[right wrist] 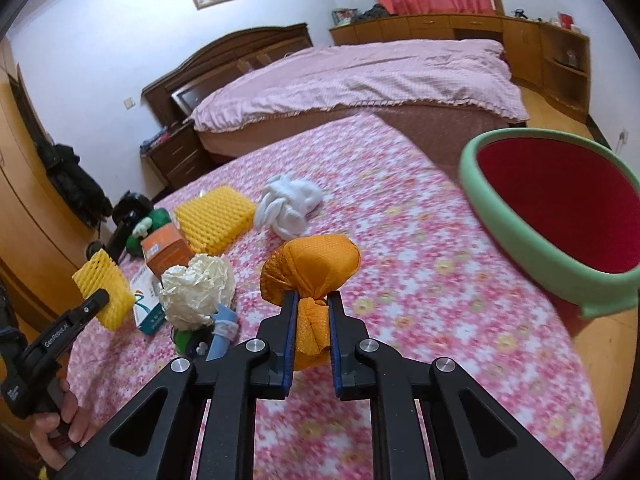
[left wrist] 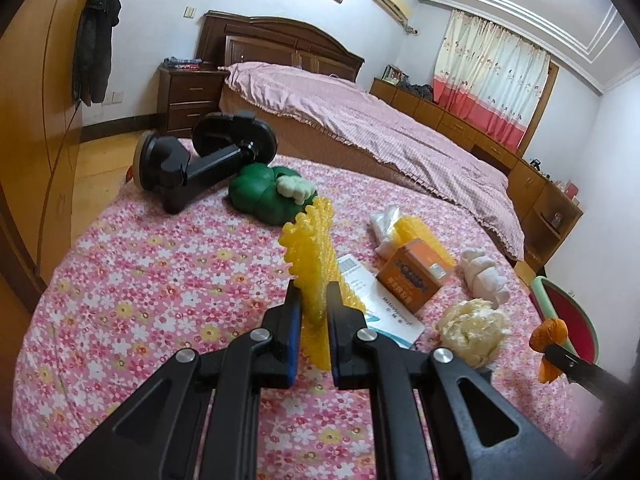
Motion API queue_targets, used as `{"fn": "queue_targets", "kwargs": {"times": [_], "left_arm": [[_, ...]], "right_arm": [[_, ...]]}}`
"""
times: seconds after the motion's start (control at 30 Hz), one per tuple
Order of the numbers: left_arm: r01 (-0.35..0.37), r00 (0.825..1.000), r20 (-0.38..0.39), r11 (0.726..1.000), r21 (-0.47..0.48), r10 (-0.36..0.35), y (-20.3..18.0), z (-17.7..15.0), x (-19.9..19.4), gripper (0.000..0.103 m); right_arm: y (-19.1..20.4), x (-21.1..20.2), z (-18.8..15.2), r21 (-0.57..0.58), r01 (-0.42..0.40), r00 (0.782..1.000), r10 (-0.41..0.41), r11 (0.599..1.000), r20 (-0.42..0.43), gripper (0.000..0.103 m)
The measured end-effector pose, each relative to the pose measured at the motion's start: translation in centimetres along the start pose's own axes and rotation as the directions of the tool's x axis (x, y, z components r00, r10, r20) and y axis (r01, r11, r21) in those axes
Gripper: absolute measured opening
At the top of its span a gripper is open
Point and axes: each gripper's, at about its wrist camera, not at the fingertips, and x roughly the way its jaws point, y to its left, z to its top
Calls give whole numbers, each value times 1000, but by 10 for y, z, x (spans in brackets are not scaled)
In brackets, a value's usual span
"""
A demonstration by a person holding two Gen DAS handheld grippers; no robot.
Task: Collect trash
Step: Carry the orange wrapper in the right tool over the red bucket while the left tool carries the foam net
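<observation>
- We find the left gripper (left wrist: 313,292) clamped on a strip of yellow foam netting (left wrist: 310,248), which stands upright between its pads, lifted off the tablecloth (left wrist: 140,280).
- We find the right gripper (right wrist: 313,300) pinched tight on the knotted neck of an orange mesh bag (right wrist: 310,266); the bag's round body bulges past the fingertips toward 12 o'clock.
- From the right gripper, a crumpled cream paper ball (right wrist: 198,292) lies on the tablecloth at 9 o'clock, with a booklet (right wrist: 146,300) and an orange box (right wrist: 166,250) beyond it at 10 o'clock.
- A yellow foam pad (right wrist: 216,218) lies at 11 o'clock, and a bunched white cloth (right wrist: 288,204) rests near 12 o'clock.
- The green-rimmed red bin (right wrist: 520,236) stands off the table edge at 2 o'clock from the right gripper, well apart from the bag.
- A hand (right wrist: 60,432) grips the left tool's handle at 8 o'clock.
- A green toy (left wrist: 264,196) and a black phone mount (left wrist: 200,164) sit at 11 o'clock from the left gripper.
</observation>
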Motion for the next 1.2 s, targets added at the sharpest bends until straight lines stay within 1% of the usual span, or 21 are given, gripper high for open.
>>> {"fn": "queue_targets", "kwargs": {"times": [0.27,0.6,0.77,0.9,1.2], "left_arm": [[38,999,15,999,-4,-38,-13,9,-21,11],[94,995,28,994,64,-96,-59,14,-39,11],[151,988,9,984,91,-152,-85,15,-39,11],[180,984,-11,977,117,-180,-104,14,-36,11],[220,976,-43,958,187,-216,-149,11,-30,11]], "right_arm": [[-26,-33,4,64,10,997,-15,998,76,14],[-57,-59,7,121,-8,989,-10,993,146,14],[-75,-69,6,150,-8,985,-19,989,173,14],[-89,-77,6,175,-3,981,-31,985,193,14],[-123,-90,8,245,11,973,-67,970,223,14]]}}
